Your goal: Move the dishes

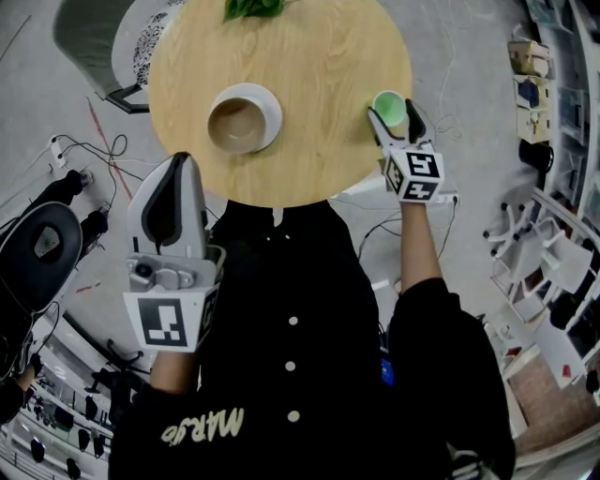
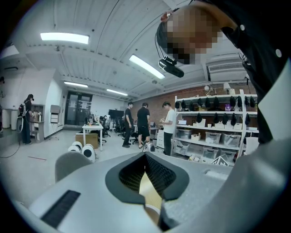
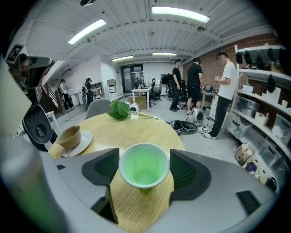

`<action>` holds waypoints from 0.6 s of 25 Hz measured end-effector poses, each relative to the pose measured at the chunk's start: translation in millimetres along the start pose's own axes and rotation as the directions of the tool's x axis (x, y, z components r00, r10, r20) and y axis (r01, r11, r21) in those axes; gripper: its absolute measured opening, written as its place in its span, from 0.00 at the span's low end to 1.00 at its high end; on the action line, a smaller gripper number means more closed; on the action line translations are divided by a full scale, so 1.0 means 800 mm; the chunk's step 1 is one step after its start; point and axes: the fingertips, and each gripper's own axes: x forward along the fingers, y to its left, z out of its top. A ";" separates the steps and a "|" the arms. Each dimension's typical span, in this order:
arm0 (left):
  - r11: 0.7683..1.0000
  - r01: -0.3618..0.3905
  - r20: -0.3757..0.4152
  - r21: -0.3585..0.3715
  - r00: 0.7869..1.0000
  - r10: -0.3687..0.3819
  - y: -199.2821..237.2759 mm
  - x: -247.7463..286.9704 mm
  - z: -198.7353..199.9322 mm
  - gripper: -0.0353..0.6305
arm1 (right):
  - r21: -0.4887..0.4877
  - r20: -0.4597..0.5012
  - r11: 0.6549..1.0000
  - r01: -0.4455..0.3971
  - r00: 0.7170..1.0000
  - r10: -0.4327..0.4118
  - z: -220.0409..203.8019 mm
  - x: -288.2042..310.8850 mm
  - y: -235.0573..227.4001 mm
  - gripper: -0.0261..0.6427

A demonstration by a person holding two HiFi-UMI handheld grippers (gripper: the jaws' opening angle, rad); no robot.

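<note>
A green cup point(image 1: 389, 105) point(image 3: 143, 166) is at the right edge of the round wooden table point(image 1: 309, 66) point(image 3: 136, 129). My right gripper point(image 1: 393, 112) point(image 3: 143, 169) has it between its jaws, and both pads touch its rim. A brown bowl point(image 1: 234, 122) point(image 3: 69, 136) rests on a white plate point(image 1: 270, 101) point(image 3: 85, 141) on the table's left part. My left gripper point(image 1: 180, 159) point(image 2: 145, 158) is shut and holds nothing, at the table's near left edge. Only a strip of table wood shows past its jaws.
Green leaves point(image 1: 251, 7) point(image 3: 119, 110) lie at the table's far edge. A grey chair point(image 1: 94, 37) stands beyond the table at the left. Cables point(image 1: 94, 155) run over the floor. Shelves point(image 1: 553, 112) line the right side, and several people point(image 3: 195, 86) stand near them.
</note>
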 end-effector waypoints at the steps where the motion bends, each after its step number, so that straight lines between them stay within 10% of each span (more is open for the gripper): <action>1: 1.000 0.003 -0.005 0.015 1.000 -0.003 0.000 -0.001 -0.001 0.06 | 0.003 0.000 1.000 0.002 1.000 -0.002 -0.002 0.000 0.000 0.56; 15: 1.000 -0.012 0.008 0.015 1.000 0.012 0.002 -0.005 0.006 0.06 | -0.013 0.054 1.000 0.021 0.998 -0.020 0.022 -0.018 -0.002 0.59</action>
